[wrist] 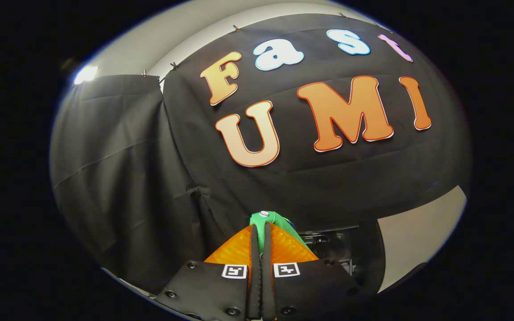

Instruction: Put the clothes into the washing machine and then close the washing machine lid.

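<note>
Gripper pinching a green garment in front of the booth wall
The gripper point(261, 243) has its fingers pressed together on the green garment point(271, 219), a fold of which bulges out past the fingertips; beyond it hangs the black cloth wall point(141, 178), with dark equipment point(333, 245) low behind

The gripper point(261, 249) pinches a green garment point(271, 221) between its fingers point(239, 249) — soft, matt cloth with a small glossy button at its top, against ribbed, rubbery-looking pads. The booth wall point(118, 178) behind is matt black cloth, creased and hanging in loose folds. Beyond the fingers, a dark glossy part point(333, 245) looks like hard plastic or metal — too dim to tell which.
</note>
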A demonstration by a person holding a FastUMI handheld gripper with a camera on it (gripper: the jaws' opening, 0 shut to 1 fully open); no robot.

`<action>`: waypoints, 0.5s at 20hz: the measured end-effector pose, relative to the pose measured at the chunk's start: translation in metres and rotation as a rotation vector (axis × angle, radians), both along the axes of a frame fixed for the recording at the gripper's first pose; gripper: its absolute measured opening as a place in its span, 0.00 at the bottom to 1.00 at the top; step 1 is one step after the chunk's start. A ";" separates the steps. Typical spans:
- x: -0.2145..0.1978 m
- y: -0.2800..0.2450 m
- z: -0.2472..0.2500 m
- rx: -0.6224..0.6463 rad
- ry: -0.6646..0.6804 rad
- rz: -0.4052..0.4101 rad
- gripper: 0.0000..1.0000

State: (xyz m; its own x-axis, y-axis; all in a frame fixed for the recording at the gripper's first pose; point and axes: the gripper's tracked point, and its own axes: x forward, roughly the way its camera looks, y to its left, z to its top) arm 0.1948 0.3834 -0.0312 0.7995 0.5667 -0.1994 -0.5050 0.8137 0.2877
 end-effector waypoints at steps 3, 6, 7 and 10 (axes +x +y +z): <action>0.007 0.012 -0.041 -0.003 0.047 0.008 0.09; 0.012 0.019 -0.089 -0.049 0.090 0.007 0.09; 0.014 0.021 -0.108 -0.062 0.106 0.005 0.09; 0.019 0.027 -0.169 -0.102 0.153 -0.006 0.08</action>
State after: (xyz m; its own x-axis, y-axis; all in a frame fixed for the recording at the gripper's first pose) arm 0.2135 0.4104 -0.2000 0.7588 0.5323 -0.3754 -0.4564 0.8457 0.2766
